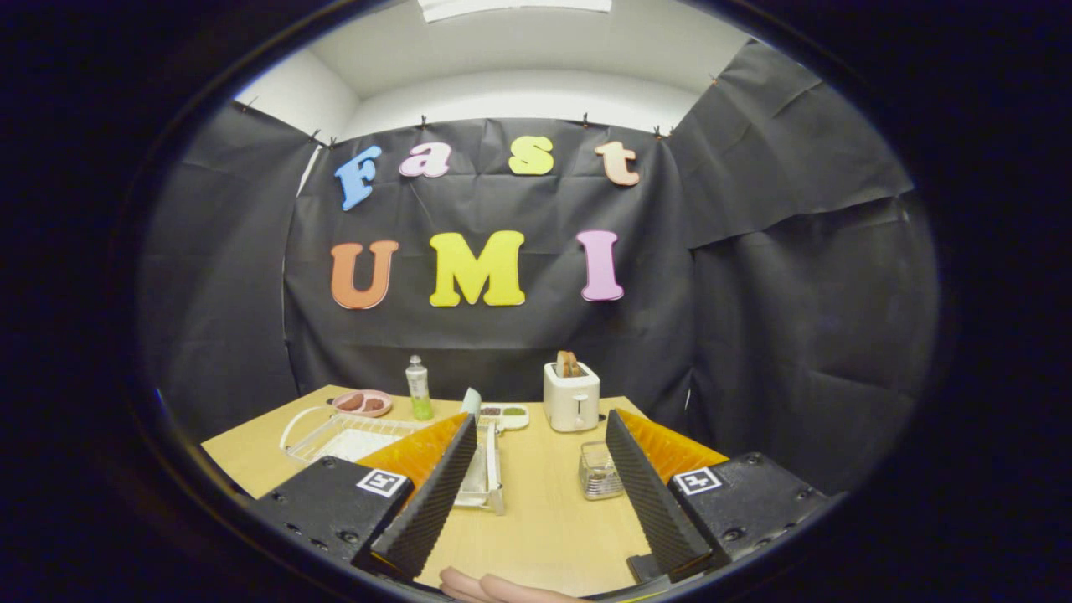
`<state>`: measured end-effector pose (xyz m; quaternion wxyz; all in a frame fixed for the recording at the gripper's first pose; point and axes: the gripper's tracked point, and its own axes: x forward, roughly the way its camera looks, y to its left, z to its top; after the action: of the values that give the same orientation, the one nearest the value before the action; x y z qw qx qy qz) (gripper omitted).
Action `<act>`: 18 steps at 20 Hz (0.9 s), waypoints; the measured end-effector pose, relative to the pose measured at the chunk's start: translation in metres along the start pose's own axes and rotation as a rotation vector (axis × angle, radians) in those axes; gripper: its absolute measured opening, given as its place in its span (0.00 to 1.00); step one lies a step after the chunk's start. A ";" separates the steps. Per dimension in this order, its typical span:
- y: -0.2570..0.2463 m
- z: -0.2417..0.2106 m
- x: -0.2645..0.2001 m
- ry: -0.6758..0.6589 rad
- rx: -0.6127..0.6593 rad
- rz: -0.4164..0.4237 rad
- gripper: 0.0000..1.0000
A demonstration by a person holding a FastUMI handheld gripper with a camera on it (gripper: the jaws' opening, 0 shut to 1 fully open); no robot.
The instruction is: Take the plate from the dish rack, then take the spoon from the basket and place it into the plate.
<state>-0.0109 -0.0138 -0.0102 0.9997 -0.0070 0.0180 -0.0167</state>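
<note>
My gripper (540,419) is open above the near part of a wooden table (544,519), with nothing between its fingers. A white wire dish rack (352,435) lies to the left, partly behind the left finger (431,494). The pale rim of a plate (471,400) stands on edge in the rack, just above that fingertip; most of it is hidden. A small metal mesh basket (598,471) sits just inside the right finger (649,494). What lies in it is too small to make out.
A white toaster (571,396) with toast stands at the back of the table beyond the fingers. A green-bottomed bottle (418,388), a pink dish with food (362,403) and a small white divided tray (503,415) sit at the back left. A hand (494,588) shows beneath the gripper.
</note>
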 end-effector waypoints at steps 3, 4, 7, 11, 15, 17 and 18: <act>-0.003 0.010 0.003 -0.019 0.006 0.003 1.00; -0.004 0.011 0.005 -0.022 0.005 0.005 1.00; -0.006 0.015 0.011 -0.019 -0.002 -0.001 1.00; -0.005 0.020 0.019 0.006 -0.017 -0.013 1.00; 0.010 0.028 0.039 0.051 -0.020 0.018 1.00; 0.021 0.027 0.056 0.093 -0.039 0.031 1.00; 0.030 0.025 0.067 0.124 -0.055 0.053 1.00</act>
<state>0.0576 0.0146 0.0118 0.9962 -0.0330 0.0805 0.0096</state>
